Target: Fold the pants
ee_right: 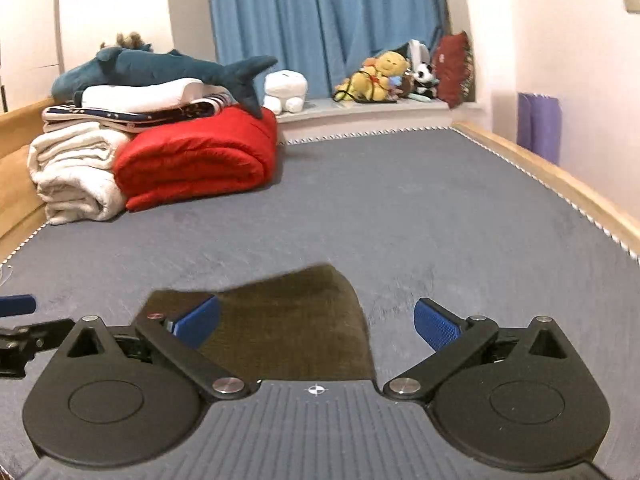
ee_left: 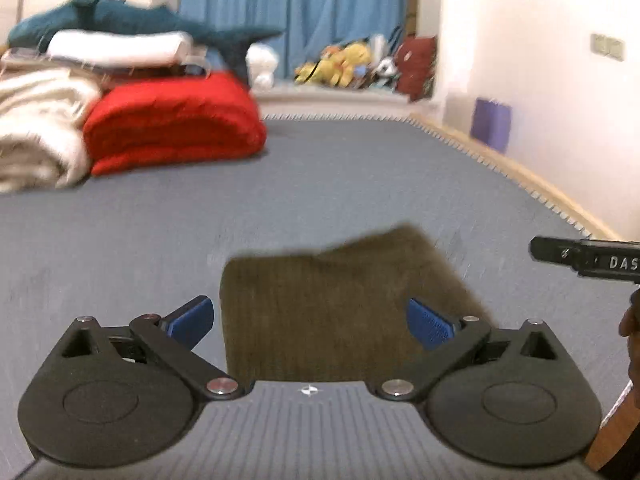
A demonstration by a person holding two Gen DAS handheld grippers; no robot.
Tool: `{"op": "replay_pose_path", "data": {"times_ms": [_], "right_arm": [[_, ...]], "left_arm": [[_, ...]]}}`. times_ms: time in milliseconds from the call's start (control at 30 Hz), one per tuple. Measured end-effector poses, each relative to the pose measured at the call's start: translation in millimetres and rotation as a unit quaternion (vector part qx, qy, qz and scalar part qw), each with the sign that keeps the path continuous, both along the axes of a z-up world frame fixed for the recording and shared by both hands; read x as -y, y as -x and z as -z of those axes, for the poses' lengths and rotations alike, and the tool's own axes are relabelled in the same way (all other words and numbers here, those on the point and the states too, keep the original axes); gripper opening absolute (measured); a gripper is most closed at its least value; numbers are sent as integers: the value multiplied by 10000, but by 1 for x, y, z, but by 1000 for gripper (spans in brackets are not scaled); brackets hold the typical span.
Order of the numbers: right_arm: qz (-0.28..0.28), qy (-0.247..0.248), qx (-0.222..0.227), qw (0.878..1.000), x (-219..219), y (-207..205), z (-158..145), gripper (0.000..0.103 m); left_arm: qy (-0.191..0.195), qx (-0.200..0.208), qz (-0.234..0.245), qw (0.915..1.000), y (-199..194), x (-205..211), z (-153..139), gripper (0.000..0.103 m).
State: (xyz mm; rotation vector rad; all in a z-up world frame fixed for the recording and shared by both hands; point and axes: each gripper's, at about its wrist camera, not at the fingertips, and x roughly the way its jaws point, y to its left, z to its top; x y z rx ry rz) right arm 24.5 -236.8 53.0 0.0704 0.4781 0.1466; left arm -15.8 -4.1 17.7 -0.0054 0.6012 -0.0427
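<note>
The olive-brown ribbed corduroy pants (ee_left: 332, 312), folded into a compact block, are seen lying on the grey bed cover just ahead of both jaws. The left gripper (ee_left: 310, 320) and right gripper (ee_right: 316, 320) are spread wide, nothing clamped. Soft, light, floppy cloth is judged; edges are best pinched. The near edge is hidden behind the gripper bodies.

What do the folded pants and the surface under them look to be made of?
Folded pants: dark olive-brown, matte, with fine parallel ribs, which suggests corduroy, though blur leaves it open. Bed surface: grey-blue, matte, with brushed streaks like a short-pile fleece or velour cover. Bed rail: pale, smooth, apparently wood.
</note>
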Motion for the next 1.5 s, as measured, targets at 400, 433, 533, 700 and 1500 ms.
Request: {"op": "replay_pose_path", "data": {"times_ms": [400,433,533,700,1500], "right_arm": [[473,228,-956,9940,-5,-35,67,102],[461,268,-1018,9934,-8,-37,69,102],[344,281,-1133,9926,-14,-40,67,102],[-61,555,-1089,9925,-35,-38,66,102],[-268,700,-1126,9908,-45,-33,68,102]], "left_arm": [[-93,-1286,-685,9893,-28,-2,59,103],[-89,-1302,-712,9889,-28,-3,60,103],[-147,-1252,-720,9894,-34,-3,61,103],[-103,-1220,-711,9899,-37,-3,59,103],[11,-1258,-618,9901,-32,-3,59,103]]}}
